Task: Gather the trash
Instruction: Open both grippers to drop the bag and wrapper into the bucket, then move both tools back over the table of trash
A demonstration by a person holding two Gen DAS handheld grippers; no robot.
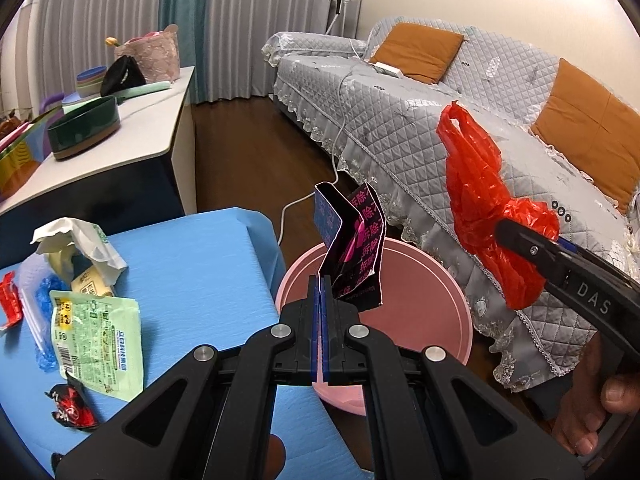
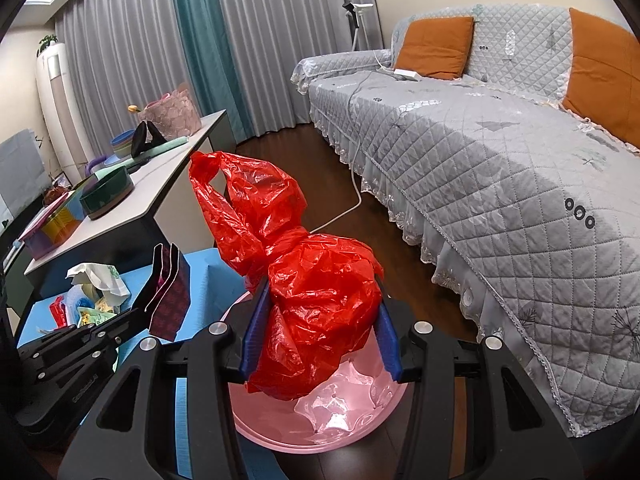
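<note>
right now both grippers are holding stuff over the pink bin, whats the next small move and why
Probably open the left gripper: its folded pink-and-black wrapper already hangs above the pink bin, so it should drop in. The right gripper with the red plastic bag can follow.

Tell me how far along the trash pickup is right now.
About midway. Clear plastic already lies in the pink bin. The left gripper holds a folded black-and-pink carton above it; the right gripper holds a red plastic bag. Wrappers, including a green packet, remain on the blue table.
</note>
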